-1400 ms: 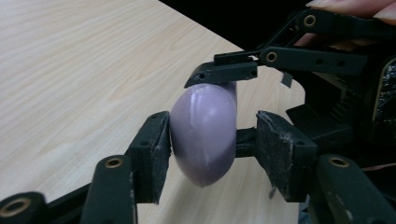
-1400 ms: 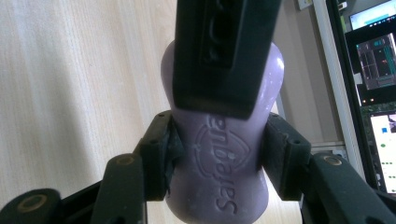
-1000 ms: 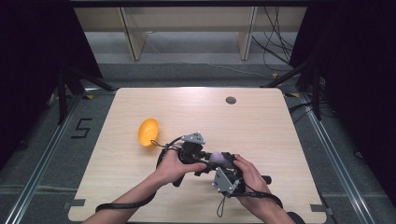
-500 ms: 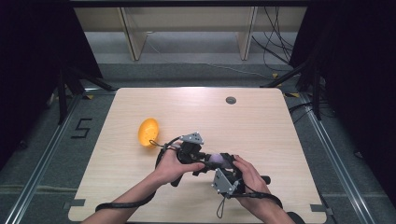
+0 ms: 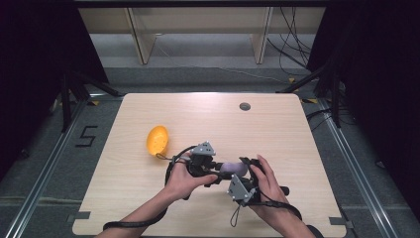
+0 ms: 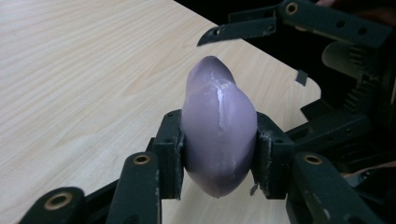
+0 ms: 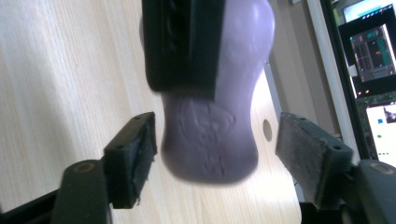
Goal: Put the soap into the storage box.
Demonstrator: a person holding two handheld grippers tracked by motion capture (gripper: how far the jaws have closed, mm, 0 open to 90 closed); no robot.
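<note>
A soft purple eggplant-shaped thing (image 6: 217, 135) hangs just above the wooden table (image 5: 297, 148) near its front middle. My left gripper (image 6: 217, 156) is shut on it, with both pads pressing its sides. My right gripper (image 7: 219, 154) faces it from the other side. Its jaws have just been opening, and the purple thing (image 7: 210, 140) sits between them with a gap at each pad. From above, the purple thing (image 5: 233, 168) lies between the left gripper (image 5: 221, 171) and the right gripper (image 5: 246, 167), each held in a hand.
An orange oval thing (image 5: 158, 140) lies on the table to the left of the hands. A small dark round hole (image 5: 244, 106) sits near the far edge. Cables trail from both grippers toward the front edge.
Both hands have kept their place at the front of the table with the purple thing between the grippers. The small earlier pictures show no other shift.
</note>
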